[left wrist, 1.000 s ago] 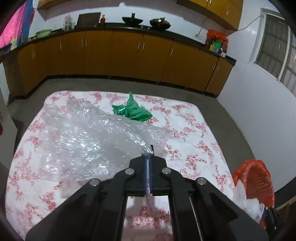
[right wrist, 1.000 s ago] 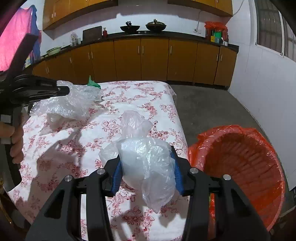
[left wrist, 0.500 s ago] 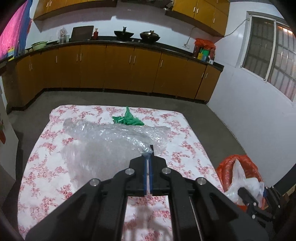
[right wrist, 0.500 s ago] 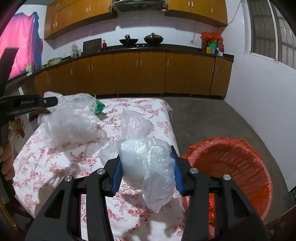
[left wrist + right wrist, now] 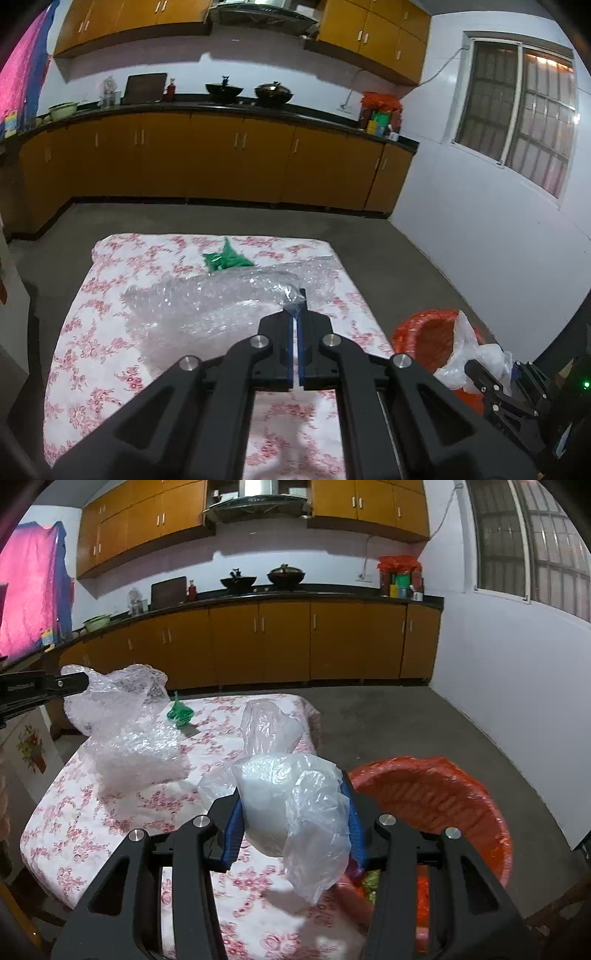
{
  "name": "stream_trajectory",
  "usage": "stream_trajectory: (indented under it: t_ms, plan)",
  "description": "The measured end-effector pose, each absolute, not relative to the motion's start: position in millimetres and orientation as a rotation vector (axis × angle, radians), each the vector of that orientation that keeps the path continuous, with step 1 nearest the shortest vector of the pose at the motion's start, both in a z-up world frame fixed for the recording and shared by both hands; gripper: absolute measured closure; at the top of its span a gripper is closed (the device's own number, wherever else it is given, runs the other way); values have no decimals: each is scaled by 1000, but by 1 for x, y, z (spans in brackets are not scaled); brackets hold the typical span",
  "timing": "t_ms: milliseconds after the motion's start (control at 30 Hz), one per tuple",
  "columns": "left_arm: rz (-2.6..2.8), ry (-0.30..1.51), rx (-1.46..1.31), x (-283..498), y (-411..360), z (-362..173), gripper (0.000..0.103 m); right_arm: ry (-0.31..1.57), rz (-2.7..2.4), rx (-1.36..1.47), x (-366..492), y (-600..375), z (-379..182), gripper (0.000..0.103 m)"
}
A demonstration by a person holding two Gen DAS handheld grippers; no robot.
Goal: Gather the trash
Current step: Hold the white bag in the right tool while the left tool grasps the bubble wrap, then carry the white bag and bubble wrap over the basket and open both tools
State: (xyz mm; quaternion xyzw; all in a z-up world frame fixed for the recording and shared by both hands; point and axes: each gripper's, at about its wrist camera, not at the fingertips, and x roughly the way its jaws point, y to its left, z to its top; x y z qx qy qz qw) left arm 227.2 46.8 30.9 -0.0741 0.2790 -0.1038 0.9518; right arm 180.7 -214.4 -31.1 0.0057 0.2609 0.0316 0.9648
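Observation:
My left gripper point(image 5: 295, 314) is shut on the edge of a sheet of bubble wrap point(image 5: 221, 306), which hangs high above the floral table point(image 5: 92, 350); the same sheet shows at the left in the right wrist view point(image 5: 125, 731). My right gripper point(image 5: 291, 805) is shut on a crumpled clear plastic bag point(image 5: 291, 808), held at the table's right edge beside the orange trash basket point(image 5: 443, 794). That basket also shows in the left wrist view point(image 5: 424, 332). A green plastic bag point(image 5: 225, 258) lies on the far part of the table.
The table wears a red-flowered white cloth point(image 5: 110, 812). Some trash lies inside the basket point(image 5: 369, 882). Orange kitchen cabinets point(image 5: 221, 158) run along the far wall, a white wall point(image 5: 517, 701) stands to the right, and grey floor point(image 5: 388, 723) lies beyond the table.
My left gripper has lifted the bubble wrap higher off the table and drawn back. My right gripper has risen with the plastic bag, nearer the basket.

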Motion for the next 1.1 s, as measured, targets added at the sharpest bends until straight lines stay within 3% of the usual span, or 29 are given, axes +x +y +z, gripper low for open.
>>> stream_trajectory:
  t_ms: [500,1100]
  plan:
    - [-392,545,-94,195,-37,50,100,497,-69,54,154,-280,-22,56]
    - [-645,609,-78,189,-154,25,100,530,-279,138,141,-361,-28,56]
